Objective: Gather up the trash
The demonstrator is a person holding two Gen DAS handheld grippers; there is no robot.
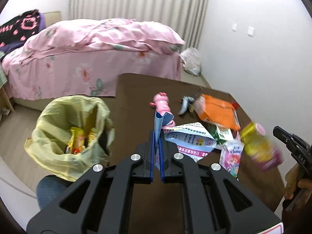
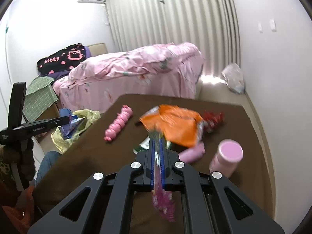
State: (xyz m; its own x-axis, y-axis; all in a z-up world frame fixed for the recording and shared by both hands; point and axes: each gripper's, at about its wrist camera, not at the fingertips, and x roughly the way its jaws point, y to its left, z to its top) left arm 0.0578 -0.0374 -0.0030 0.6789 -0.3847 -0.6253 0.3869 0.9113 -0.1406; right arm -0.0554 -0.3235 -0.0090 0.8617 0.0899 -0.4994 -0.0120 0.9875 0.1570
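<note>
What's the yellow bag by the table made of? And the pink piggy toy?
The yellow trash bag looks like thin, see-through plastic: it crinkles and wrappers show inside. The pink pig toy looks like soft, smooth rubber or vinyl, judging by its rounded, slightly shiny bumps.

Soft, even indoor light fills both views. A bright glare patch lies on the floor below the curtain (image 2: 175, 19) in the right wrist view. Motion blur smears the orange bag (image 2: 175, 126) and yellow wrapper (image 1: 259, 146). Fisheye bending and dark vignetting mark the corners.
</note>
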